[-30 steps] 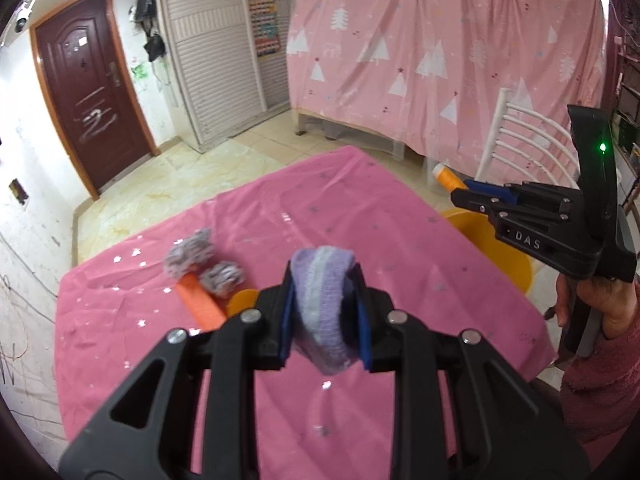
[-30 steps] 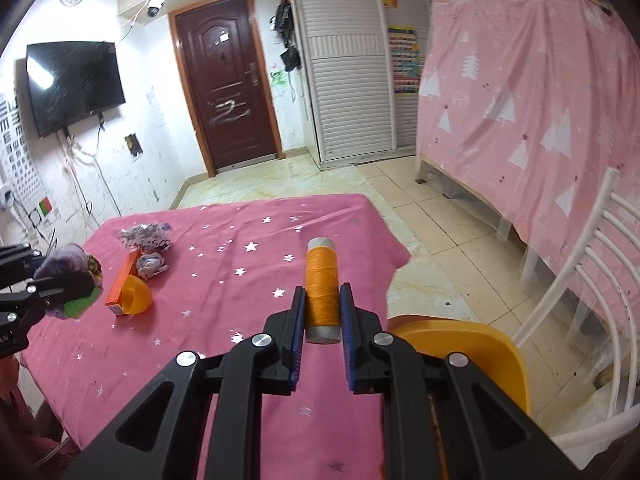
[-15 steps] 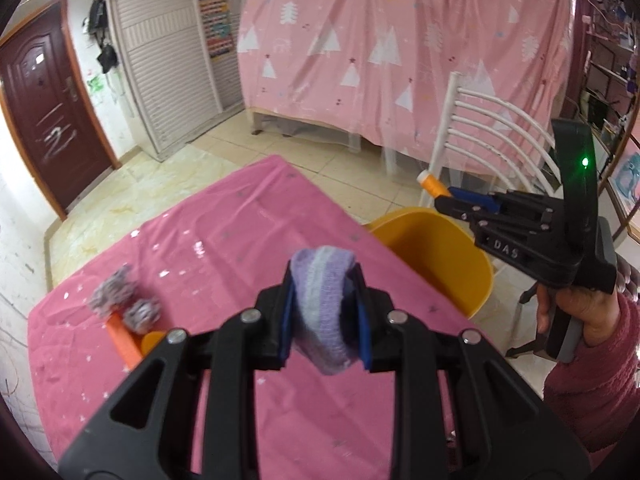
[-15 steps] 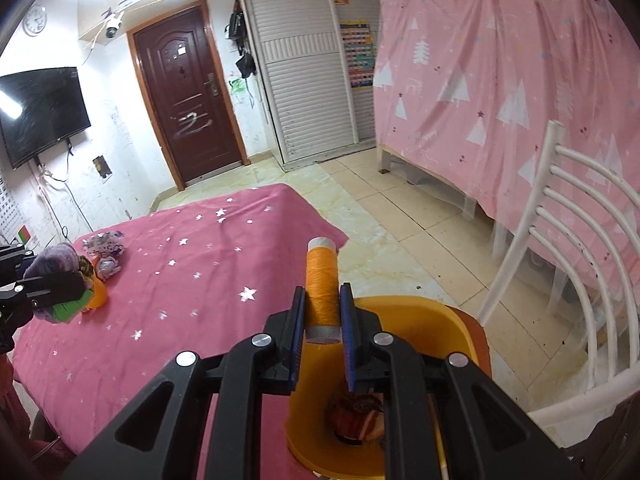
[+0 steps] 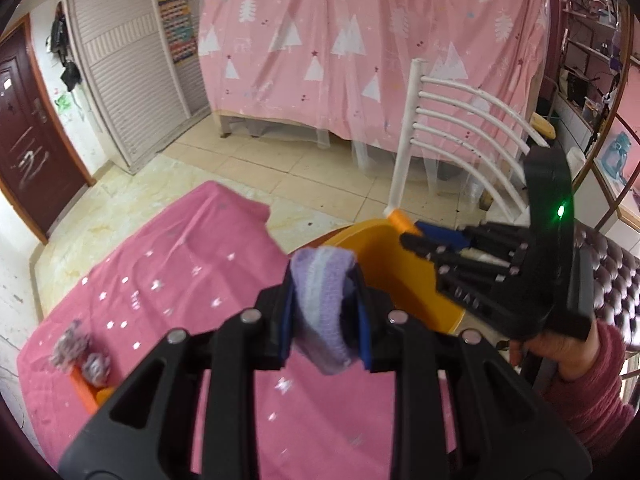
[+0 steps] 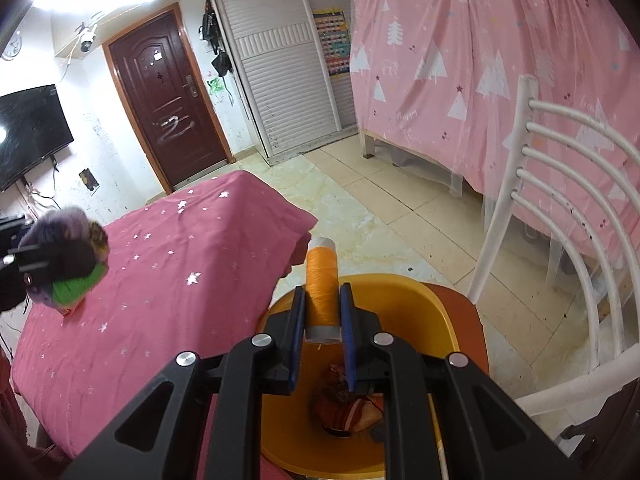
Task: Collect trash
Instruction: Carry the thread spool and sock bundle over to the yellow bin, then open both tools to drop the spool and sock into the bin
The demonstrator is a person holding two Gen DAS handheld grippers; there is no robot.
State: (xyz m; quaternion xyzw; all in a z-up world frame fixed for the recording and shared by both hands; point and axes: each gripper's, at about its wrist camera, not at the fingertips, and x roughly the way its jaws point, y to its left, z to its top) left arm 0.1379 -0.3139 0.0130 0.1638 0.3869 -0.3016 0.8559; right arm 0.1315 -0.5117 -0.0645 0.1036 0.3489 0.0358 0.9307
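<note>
My left gripper (image 5: 323,320) is shut on a purple knitted cloth (image 5: 322,312) and holds it above the pink table's right edge, close to the yellow bin (image 5: 400,276). My right gripper (image 6: 322,332) is shut on an orange thread spool (image 6: 322,292) and holds it over the open yellow bin (image 6: 432,308), which stands on an orange chair seat. The bin holds a red-orange crumpled item (image 6: 344,412). The right gripper also shows in the left wrist view (image 5: 412,236), and the left gripper in the right wrist view (image 6: 52,264).
The table with its pink star cloth (image 5: 180,280) carries grey crumpled scraps (image 5: 80,356) and an orange piece (image 5: 86,392) at its left. A white chair back (image 6: 560,200) stands right of the bin. A pink curtain (image 5: 360,40) hangs behind.
Both grippers have moved right, off the table's middle toward the yellow bin. The spool now hangs over the bin's opening and the purple cloth is close to its rim.
</note>
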